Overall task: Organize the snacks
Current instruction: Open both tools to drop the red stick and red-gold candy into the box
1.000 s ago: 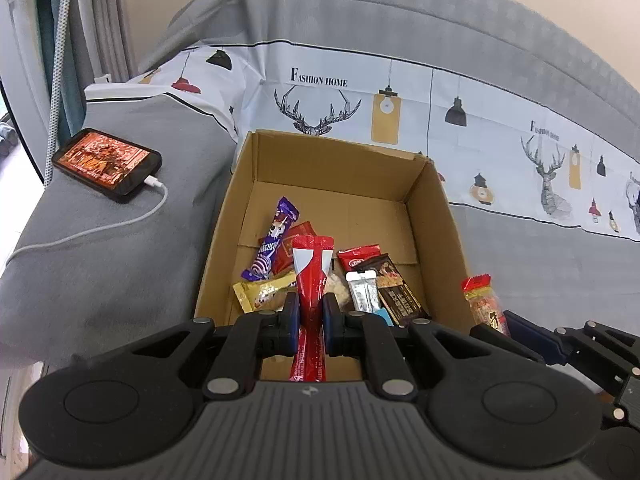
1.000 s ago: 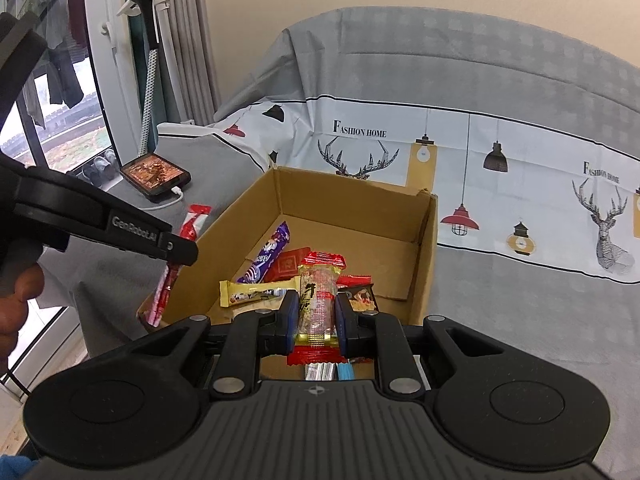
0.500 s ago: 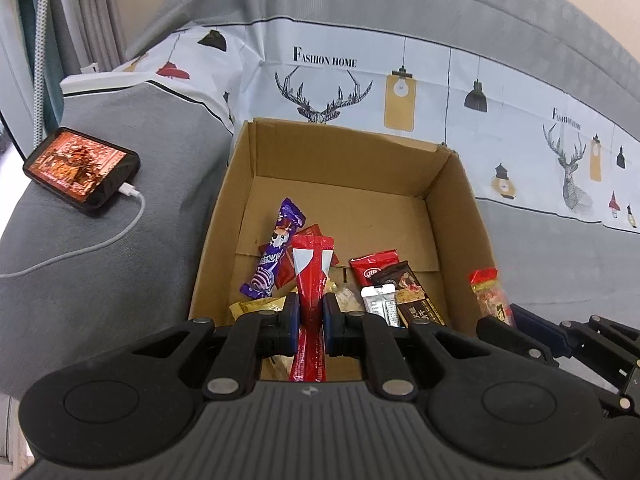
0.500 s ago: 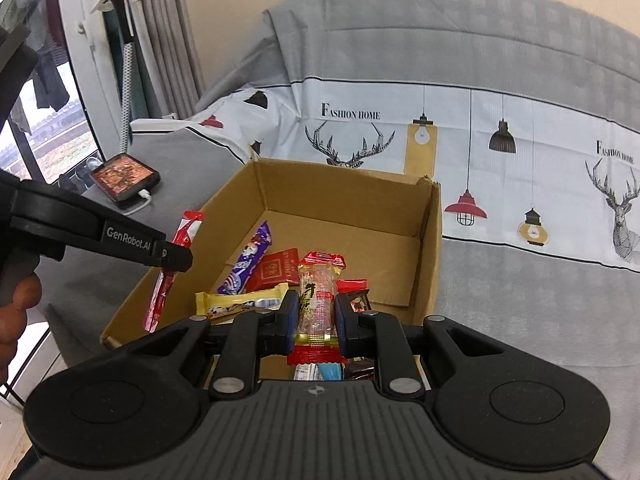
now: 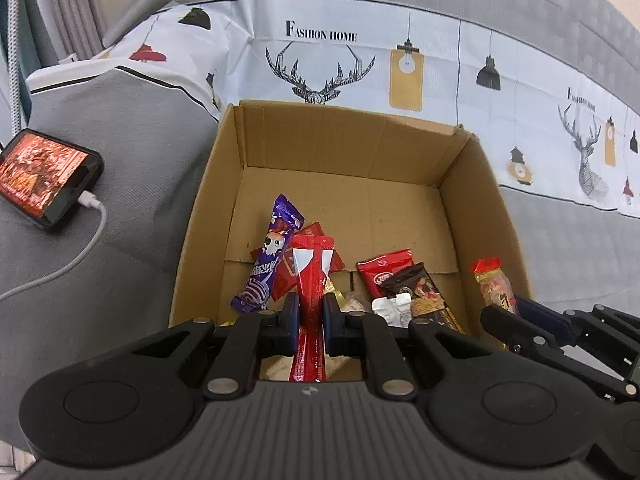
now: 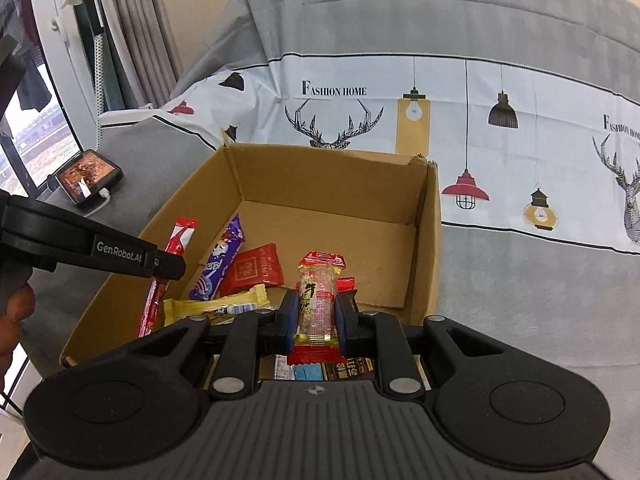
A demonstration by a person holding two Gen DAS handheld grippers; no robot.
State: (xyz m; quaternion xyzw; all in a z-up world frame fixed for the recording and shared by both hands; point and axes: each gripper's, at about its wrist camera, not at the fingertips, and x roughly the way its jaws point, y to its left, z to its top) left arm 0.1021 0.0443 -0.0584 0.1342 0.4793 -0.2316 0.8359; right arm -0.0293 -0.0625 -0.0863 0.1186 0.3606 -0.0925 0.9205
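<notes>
- An open cardboard box (image 5: pixel 476 208) sits on a sofa cover (image 5: pixel 132 148) that is grey with a white band printed with deer heads and lamps.
- A phone (image 5: pixel 44 176) with a lit screen lies on the cover to the left of the box, a white cable (image 5: pixel 80 252) plugged into it.
- Inside the box lie a purple bar (image 5: pixel 268 256), a flat red packet (image 6: pixel 256 270), a yellow bar (image 6: pixel 216 306), a small red pouch (image 5: pixel 386 270) and a dark brown bar (image 5: pixel 424 292); they crowd the near half, and the far floor is bare cardboard.
- The left gripper (image 5: pixel 308 316) has its fingers (image 5: pixel 289 316) clenched on a long red stick pack (image 5: pixel 310 276), upright above the near part of the box.
- The right gripper (image 6: pixel 316 320) grasps a clear snack bar with red ends (image 6: pixel 318 296), upright over the near right of the box.
- A hand (image 6: pixel 14 316) shows at the left edge of the right wrist view.
- Against a second ago, the box fills more of both views and both grippers have come in over it, each grip unchanged.
</notes>
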